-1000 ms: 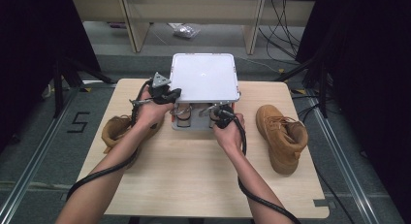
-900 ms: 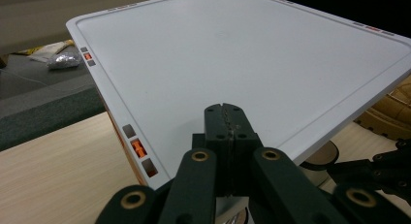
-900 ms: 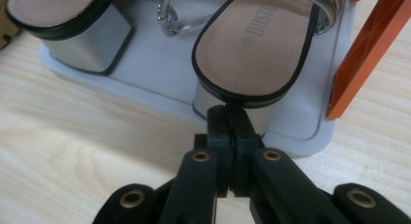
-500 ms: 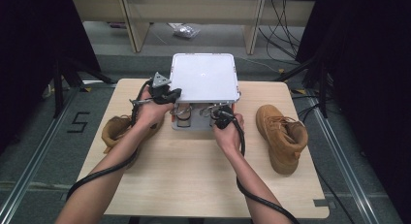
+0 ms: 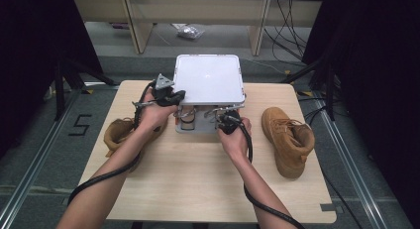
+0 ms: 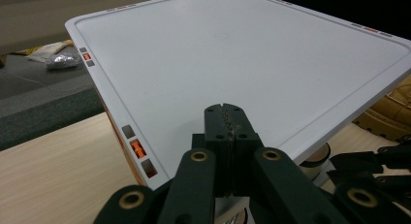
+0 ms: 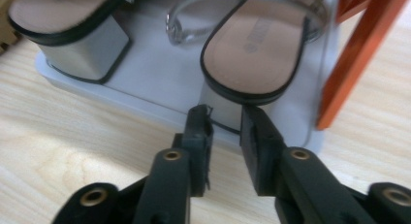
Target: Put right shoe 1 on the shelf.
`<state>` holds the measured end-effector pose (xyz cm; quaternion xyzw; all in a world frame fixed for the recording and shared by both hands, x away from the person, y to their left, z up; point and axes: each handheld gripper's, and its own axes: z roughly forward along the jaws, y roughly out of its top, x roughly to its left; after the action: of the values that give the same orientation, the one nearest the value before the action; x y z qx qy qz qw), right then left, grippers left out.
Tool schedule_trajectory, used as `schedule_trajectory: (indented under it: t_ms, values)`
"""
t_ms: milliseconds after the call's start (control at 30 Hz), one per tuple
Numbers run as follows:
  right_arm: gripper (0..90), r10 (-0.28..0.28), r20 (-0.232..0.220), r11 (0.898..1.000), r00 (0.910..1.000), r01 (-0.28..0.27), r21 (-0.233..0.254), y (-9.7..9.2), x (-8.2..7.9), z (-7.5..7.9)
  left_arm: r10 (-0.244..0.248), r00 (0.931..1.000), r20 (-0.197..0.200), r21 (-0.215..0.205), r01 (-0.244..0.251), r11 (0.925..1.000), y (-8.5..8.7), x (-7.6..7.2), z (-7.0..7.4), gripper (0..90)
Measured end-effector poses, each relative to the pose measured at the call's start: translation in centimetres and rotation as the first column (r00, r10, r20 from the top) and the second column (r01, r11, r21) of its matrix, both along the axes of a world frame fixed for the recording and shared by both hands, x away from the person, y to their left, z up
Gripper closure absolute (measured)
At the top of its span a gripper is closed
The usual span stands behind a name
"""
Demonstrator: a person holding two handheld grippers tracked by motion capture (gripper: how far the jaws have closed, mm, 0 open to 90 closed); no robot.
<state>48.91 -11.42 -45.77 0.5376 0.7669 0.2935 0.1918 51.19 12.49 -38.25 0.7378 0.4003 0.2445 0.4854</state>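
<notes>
1. Scene: a shoe rack (image 5: 198,130) with a white top shelf (image 5: 208,79) stands at the far middle of the table (image 5: 198,189). On its bottom tray (image 7: 145,95) sit two block-heel sandals: one (image 7: 257,44) straight ahead of the right gripper, the other (image 7: 63,25) to its left in the right gripper view.
2. Tan boots off the rack: one (image 5: 288,140) at the right of the table, one (image 5: 121,132) at the left, partly behind the left forearm.
3. Left gripper (image 6: 226,118): jaws pressed together, nothing between them, resting at the near left edge of the shelf.
4. Right gripper (image 7: 225,122): jaws parted, a gap between them, just short of the nearer sandal's heel. Not touching it as far as I can tell.
5. Progress, judged: sandals are stowed; both boots are yet to be placed. Early to middle.
6. Against the earlier frames: right jaws have just been opening, with nothing between them. Hands, rack and boots sit as before.
</notes>
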Motion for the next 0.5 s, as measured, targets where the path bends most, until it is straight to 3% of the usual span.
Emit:
schedule_trajectory:
  t_ms: [67, 133, 167, 267, 333, 500]
  values:
    - [66.9, 0.007, 0.006, 1.000, 1.0000, -0.007, 0.025, -0.4, -0.7, 0.5, -0.005, 1.0000, 0.005, 0.010, 0.005, 0.9999, 0.0, 0.0, 0.0, 88.7]
    - [65.1, 0.012, 0.023, 0.998, 0.9997, -0.013, 0.061, -1.0, -1.6, 1.0, -0.001, 1.0000, 0.001, -0.005, 0.001, 1.0000, 0.1, 0.1, 0.0, 87.6]
    - [63.6, 0.032, 0.064, 0.997, 0.9975, -0.037, 0.071, -1.5, -1.9, 1.1, -0.001, 1.0000, 0.002, -0.002, 0.001, 1.0000, 0.2, 0.1, 0.0, 86.8]
    - [58.6, 0.040, 0.100, 0.993, 0.9942, -0.050, 0.105, -2.6, -3.4, 1.4, 0.001, 1.0000, -0.001, 0.010, -0.001, 0.9999, 0.1, 0.1, 0.1, 84.5]
    - [56.5, 0.050, 0.108, 0.995, 0.9928, -0.059, 0.076, -3.4, -4.4, 1.4, -0.001, 0.9999, -0.012, 0.004, 0.001, 1.0000, 0.1, 0.2, 0.2, 81.5]
    - [52.6, 0.068, 0.111, 0.991, 0.9915, -0.080, 0.110, -4.6, -6.2, 0.9, -0.008, 0.9997, -0.024, 0.000, 0.008, 1.0000, 0.3, -0.4, 0.9, 71.1]
